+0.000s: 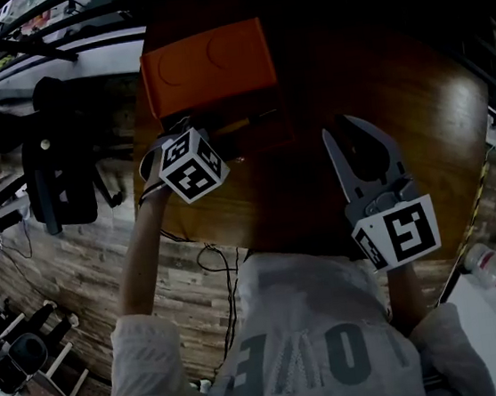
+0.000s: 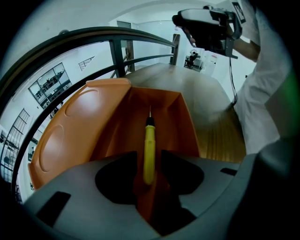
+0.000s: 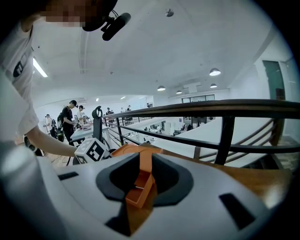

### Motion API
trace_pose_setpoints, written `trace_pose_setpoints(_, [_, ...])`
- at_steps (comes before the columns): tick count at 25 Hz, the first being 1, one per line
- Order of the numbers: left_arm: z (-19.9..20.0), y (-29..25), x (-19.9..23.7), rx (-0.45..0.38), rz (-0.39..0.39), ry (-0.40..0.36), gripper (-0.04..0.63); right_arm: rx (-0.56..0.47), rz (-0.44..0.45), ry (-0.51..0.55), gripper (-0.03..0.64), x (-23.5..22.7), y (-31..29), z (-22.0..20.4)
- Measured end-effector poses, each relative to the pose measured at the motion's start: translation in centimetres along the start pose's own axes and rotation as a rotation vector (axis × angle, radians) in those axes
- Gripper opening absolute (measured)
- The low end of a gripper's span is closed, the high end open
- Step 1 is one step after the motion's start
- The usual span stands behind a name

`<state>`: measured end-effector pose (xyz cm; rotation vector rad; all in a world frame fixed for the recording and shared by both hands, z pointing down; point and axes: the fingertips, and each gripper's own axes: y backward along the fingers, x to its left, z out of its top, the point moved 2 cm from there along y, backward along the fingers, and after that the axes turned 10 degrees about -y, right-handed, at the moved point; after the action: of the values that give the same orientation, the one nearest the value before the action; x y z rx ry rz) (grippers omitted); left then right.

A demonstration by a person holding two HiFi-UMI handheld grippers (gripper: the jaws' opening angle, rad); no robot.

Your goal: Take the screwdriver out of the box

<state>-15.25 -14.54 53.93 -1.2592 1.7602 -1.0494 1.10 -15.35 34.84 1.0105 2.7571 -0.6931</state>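
The left tool (image 2: 149, 183) stands open inside the orange box (image 2: 115, 126). The yellow screwdriver (image 2: 149, 145) lies between its jaws, a slim gap either side.

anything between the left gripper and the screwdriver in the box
Nothing visible does. The orange box has its lid swung open, and the yellow screwdriver lies uncovered inside, its handle between the jaws of the left gripper.

**A:** What sort of place is this?

**B:** An open-plan office. A black office chair (image 1: 58, 184) sits at nine o'clock of the wooden desk (image 1: 397, 94). Past the dark railing (image 3: 225, 108), people (image 3: 70, 117) stand under round ceiling lights (image 3: 214, 72).
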Motion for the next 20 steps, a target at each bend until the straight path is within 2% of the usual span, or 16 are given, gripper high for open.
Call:
trace_pose_setpoints(6, [-0.18,-0.60,-0.36,0.034,-0.022,-0.018,0.149,-0.006,0.007,-0.008,0.080,0.08,-0.22,0.11])
trace_pose_setpoints(11, [-0.19,-0.62,-0.33,0.033,-0.029,-0.018,0.140,0.005,0.015,-0.016,0.080,0.15,-0.31,-0.28])
trace_pose_setpoints(15, [-0.16,-0.63,-0.24,0.032,-0.027,-0.010,0.089,0.018,0.023,-0.013,0.080,0.38,-0.27,-0.60])
trace_pose_setpoints(20, [0.01,-0.61,-0.17,0.036,-0.023,0.003,0.084,0.024,0.031,-0.013,0.080,0.54,-0.29,-0.71])
